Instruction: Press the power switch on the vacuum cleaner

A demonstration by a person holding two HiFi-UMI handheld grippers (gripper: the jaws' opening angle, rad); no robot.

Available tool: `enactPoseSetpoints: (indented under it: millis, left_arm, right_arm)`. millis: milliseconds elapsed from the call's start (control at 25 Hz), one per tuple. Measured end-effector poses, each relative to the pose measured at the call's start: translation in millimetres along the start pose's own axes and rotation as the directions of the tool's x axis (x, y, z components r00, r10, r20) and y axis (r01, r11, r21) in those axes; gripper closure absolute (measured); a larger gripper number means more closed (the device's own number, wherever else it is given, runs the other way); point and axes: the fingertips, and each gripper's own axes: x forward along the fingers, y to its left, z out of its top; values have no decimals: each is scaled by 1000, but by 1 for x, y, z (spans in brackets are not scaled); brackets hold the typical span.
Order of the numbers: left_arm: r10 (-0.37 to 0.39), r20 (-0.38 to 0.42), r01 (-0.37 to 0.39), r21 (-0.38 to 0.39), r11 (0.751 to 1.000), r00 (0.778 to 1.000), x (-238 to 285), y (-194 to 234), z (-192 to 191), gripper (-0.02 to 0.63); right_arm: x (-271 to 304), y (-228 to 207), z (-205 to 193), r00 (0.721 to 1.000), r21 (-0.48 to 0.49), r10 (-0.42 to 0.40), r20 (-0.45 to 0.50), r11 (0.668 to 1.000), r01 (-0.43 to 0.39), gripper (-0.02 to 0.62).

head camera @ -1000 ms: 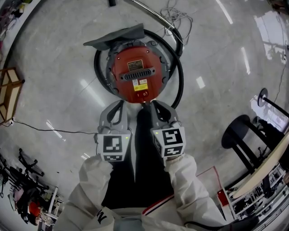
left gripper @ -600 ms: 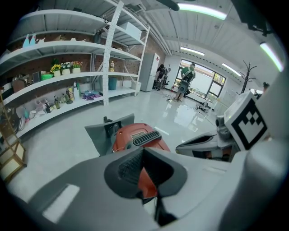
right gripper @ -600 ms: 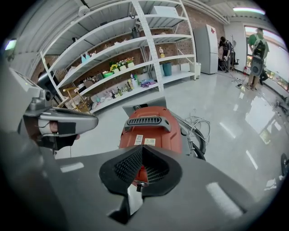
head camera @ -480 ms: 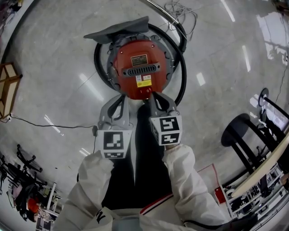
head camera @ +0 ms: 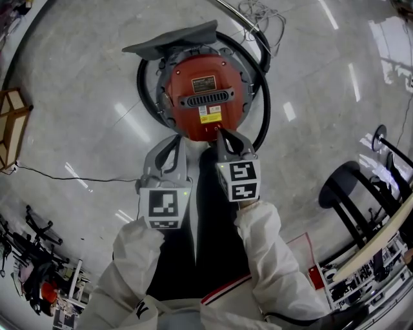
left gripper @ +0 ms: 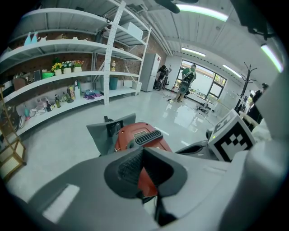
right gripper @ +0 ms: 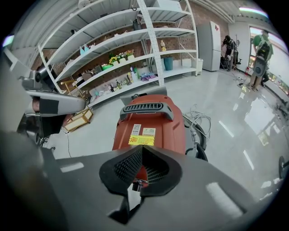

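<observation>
A round red vacuum cleaner (head camera: 205, 97) with a grey slotted handle (head camera: 206, 99) stands on the floor in front of me. Its black hose (head camera: 263, 109) loops around it. Its grey floor nozzle (head camera: 171, 40) lies behind it. My right gripper (head camera: 222, 134) is shut, and its tips are over the near rim of the red top, just below the yellow label (right gripper: 141, 140). In the right gripper view, the right gripper (right gripper: 142, 149) covers the vacuum cleaner's (right gripper: 151, 124) lower front. My left gripper (head camera: 173, 143) is shut and empty, short of the body and to its left.
A wooden crate (head camera: 10, 132) sits at the far left, with a thin black cable (head camera: 64, 180) running across the floor. A black stool (head camera: 342, 187) and a stand base (head camera: 375, 138) are at the right. White cables (head camera: 258, 19) lie behind the vacuum. Long shelving (right gripper: 113, 54) lines the wall.
My right gripper has moved forward onto the near rim of the vacuum's red top. The left gripper has stayed about where it was.
</observation>
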Motion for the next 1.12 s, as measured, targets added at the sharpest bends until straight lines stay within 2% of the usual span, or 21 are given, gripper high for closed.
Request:
enactPoseSetpoints:
  millis: [920, 1120]
  left_arm:
    - [-11, -6, 11, -7, 1000, 1000, 2, -2, -4, 606]
    - [-14, -9, 14, -8, 1000, 1000, 4, -3, -6, 606]
  right_arm:
    - [10, 0, -9, 999, -7, 8, -32, 1000, -9, 594]
    - [13, -4, -10, 1000, 18, 9, -28, 1000, -9, 594]
